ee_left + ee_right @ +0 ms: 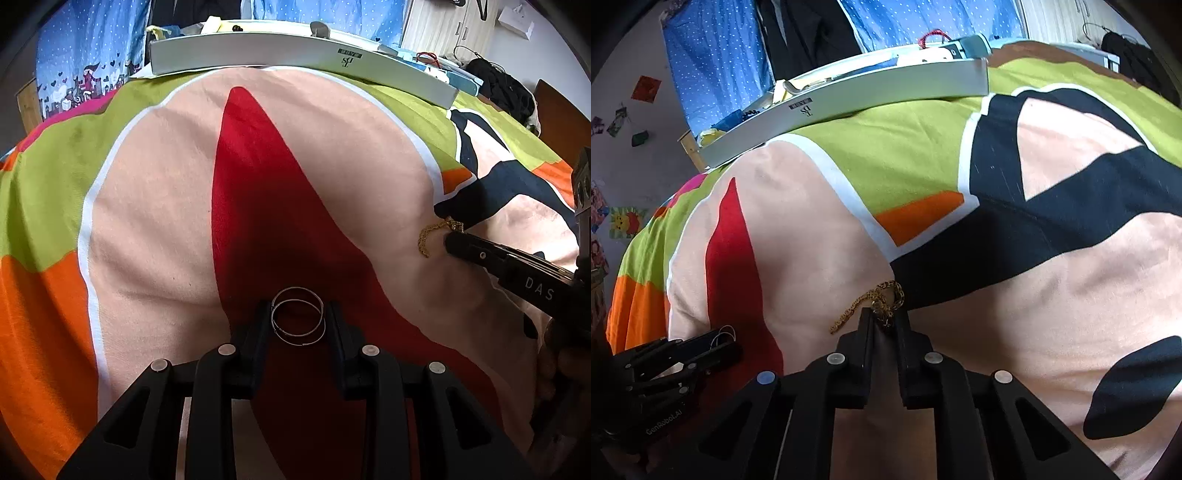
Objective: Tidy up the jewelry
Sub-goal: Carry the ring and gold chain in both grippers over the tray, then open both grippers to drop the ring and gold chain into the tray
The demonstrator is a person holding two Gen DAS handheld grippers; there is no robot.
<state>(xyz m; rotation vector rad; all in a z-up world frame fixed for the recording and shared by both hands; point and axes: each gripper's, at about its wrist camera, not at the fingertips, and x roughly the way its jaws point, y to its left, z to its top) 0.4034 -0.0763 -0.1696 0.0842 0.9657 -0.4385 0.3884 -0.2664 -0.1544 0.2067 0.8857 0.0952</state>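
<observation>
- The bed is covered by a blanket (155, 206) with bright patches of green, orange, peach, red and dark blue.
- The left tongs (297, 314) sit low over the red patch, their fingers set apart with a gap about as wide as the rings between them.
- Two thin silver hoop rings (298, 316) lie overlapping on the red patch, right between those fingers; whether the fingers touch the hoops I cannot tell.
- In the right wrist view the left tongs (718, 345) appear at the far left, with the hoops at their tips.
- A long white box (295, 55) lies across the far edge of the bed, with small odds and ends behind it.
- The right tongs (885, 319) have their fingers drawn close together, nearly closed, pinching one bunched end of a gold chain (875, 299).
- The chain's loose end trails left across the peach patch, just beside the dark blue one.
</observation>
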